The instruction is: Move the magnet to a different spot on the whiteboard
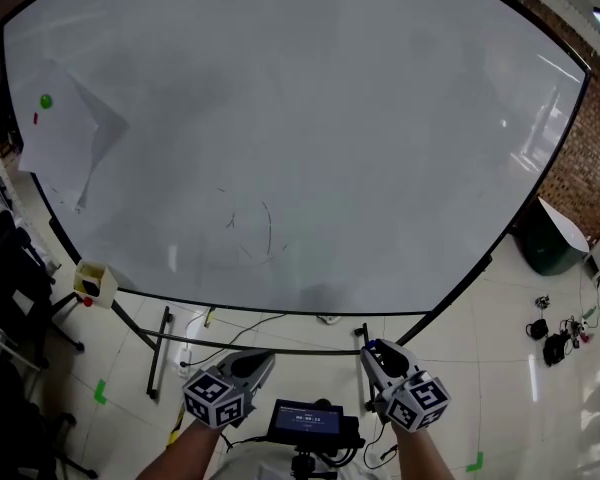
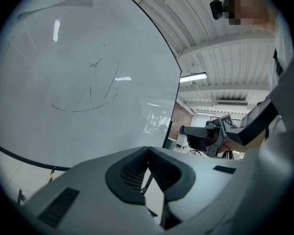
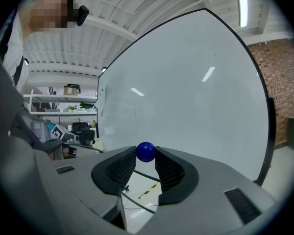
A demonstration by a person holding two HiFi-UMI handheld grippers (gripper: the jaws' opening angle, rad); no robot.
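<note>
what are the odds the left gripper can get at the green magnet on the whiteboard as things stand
Probably, with a long reach. Nothing stands between the left gripper and the green magnet, but it sits high at the whiteboard's left edge, and the empty jaws are shut.

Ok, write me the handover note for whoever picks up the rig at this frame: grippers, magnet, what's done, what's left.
Left gripper: jaws together, nothing in them.
Right gripper: shut on the blue magnet, pinched at the jaw tips.
Whiteboard: ahead of both grippers, neither touching it. A green magnet sits on a paper sheet at its upper left.
Done: the blue magnet is off the board and held.
Left: press it onto a bare spot of the board, open the jaws, back away.
</note>
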